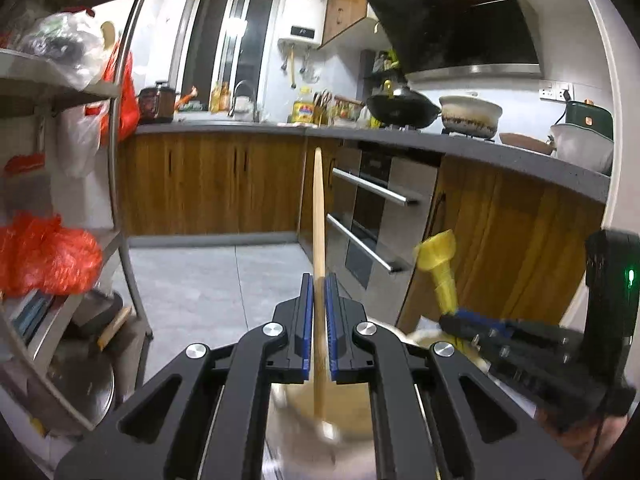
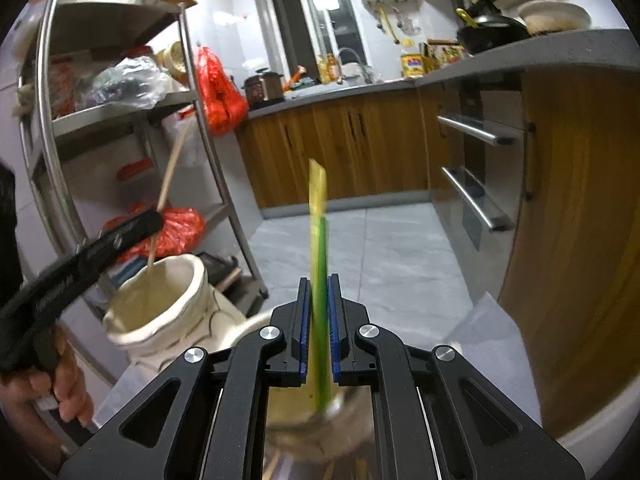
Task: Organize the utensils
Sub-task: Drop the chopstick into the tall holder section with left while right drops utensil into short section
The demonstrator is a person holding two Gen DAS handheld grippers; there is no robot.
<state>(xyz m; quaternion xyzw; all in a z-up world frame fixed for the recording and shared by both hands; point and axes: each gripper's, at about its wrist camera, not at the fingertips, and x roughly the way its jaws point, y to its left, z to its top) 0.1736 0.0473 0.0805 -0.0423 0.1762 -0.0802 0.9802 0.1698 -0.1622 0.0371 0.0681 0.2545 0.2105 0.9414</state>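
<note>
My left gripper [image 1: 319,280] is shut on a long wooden utensil [image 1: 319,216] that stands upright, its lower end inside a cream ceramic holder [image 1: 304,408] below the jaws. In the right wrist view the same holder [image 2: 160,308] stands at lower left with the wooden utensil [image 2: 170,176] in it, held by the left gripper [image 2: 154,220]. My right gripper [image 2: 319,280] is shut on a yellow-green plastic utensil [image 2: 319,232], upright over a blurred glass container [image 2: 312,420]. The right gripper [image 1: 460,320] and its yellow utensil [image 1: 438,256] show at the right of the left wrist view.
A metal shelf rack [image 2: 120,112] with red bags [image 2: 218,92] stands at left. Wooden cabinets with an oven [image 1: 376,216] and a grey counter [image 1: 480,152] carrying a wok [image 1: 402,110] and pots run along the back and right. The tiled floor [image 2: 360,248] lies ahead.
</note>
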